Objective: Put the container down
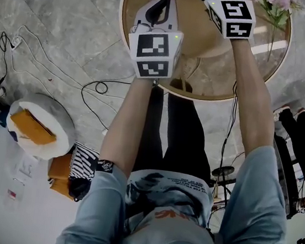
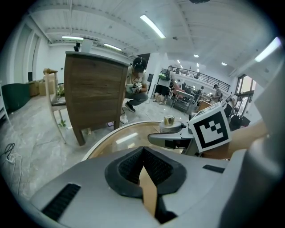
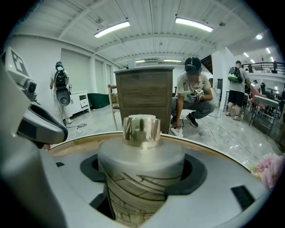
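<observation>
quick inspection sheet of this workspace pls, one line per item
surface: round table, tan top, pale rim
job's things: container, patterned body, gold cap, upright and gripped at its body; whether its base touches the table cannot be seen
clutter: pink flowers at the table's far right; round white stand on the floor holding an orange slab
grippers: left gripper shut, empty; right gripper shut on the container
cables: floor cables looped left of the table; thin cable along the right forearm
surroundings: grey stone floor, wooden cabinet, crouching person
</observation>
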The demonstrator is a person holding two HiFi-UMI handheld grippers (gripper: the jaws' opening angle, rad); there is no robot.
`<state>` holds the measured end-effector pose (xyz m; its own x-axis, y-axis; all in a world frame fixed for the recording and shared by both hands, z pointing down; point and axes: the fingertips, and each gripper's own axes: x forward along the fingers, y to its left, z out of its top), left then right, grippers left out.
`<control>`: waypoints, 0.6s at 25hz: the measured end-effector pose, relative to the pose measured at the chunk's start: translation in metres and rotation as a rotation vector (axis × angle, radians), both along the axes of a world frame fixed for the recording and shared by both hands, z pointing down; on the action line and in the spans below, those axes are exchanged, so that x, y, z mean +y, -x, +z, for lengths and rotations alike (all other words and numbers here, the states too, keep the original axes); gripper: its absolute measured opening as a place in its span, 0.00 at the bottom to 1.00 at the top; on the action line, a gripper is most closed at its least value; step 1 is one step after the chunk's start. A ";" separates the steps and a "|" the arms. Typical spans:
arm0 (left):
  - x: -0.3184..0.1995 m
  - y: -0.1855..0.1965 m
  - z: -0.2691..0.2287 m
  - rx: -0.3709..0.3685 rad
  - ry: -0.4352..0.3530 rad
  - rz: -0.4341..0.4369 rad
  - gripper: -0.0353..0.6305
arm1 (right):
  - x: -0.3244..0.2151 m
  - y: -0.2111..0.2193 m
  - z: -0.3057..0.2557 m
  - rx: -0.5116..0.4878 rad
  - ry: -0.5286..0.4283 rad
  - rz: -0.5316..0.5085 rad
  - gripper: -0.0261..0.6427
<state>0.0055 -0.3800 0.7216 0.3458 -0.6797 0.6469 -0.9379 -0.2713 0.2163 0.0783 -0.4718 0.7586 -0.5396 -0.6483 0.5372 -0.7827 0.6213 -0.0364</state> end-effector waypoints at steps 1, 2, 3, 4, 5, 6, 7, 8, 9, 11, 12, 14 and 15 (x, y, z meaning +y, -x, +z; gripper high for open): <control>0.000 0.001 0.000 0.000 0.001 -0.001 0.09 | 0.000 0.002 0.002 0.004 0.002 -0.012 0.58; 0.000 0.002 0.001 0.001 0.001 -0.002 0.09 | 0.000 0.003 0.004 0.012 0.003 -0.024 0.58; -0.001 0.003 0.001 0.001 0.001 -0.006 0.09 | -0.001 0.004 0.005 0.019 0.005 -0.033 0.58; -0.001 0.005 0.001 0.003 0.002 -0.012 0.09 | -0.001 0.004 0.007 0.022 0.006 -0.035 0.58; -0.001 0.006 0.002 0.005 0.005 -0.021 0.09 | -0.002 0.004 0.008 0.021 0.005 -0.032 0.58; 0.000 0.007 0.003 0.009 0.008 -0.031 0.09 | -0.002 0.003 0.009 0.017 0.002 -0.024 0.58; 0.001 0.008 0.003 0.014 0.011 -0.039 0.09 | -0.002 0.001 0.009 0.009 0.001 -0.015 0.58; 0.002 0.008 0.003 0.018 0.012 -0.043 0.09 | -0.002 0.000 0.009 0.000 0.003 -0.003 0.58; 0.004 0.009 0.002 0.021 0.012 -0.044 0.09 | -0.002 -0.001 0.009 -0.008 0.009 0.009 0.58; 0.006 0.010 -0.001 0.026 0.011 -0.045 0.09 | 0.000 -0.004 0.010 0.001 0.023 0.022 0.58; 0.007 0.011 -0.002 0.028 0.011 -0.049 0.09 | 0.002 -0.006 0.011 0.022 0.026 0.020 0.58; 0.009 0.014 -0.004 0.030 0.011 -0.058 0.09 | 0.006 -0.007 0.014 0.063 0.029 0.017 0.57; 0.011 0.015 -0.005 0.031 0.011 -0.060 0.09 | 0.007 -0.007 0.015 0.075 0.033 0.020 0.57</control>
<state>-0.0093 -0.3690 0.7170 0.3244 -0.6924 0.6445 -0.9453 -0.2122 0.2478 0.0852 -0.4645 0.7735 -0.4841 -0.6401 0.5966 -0.7965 0.6046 0.0023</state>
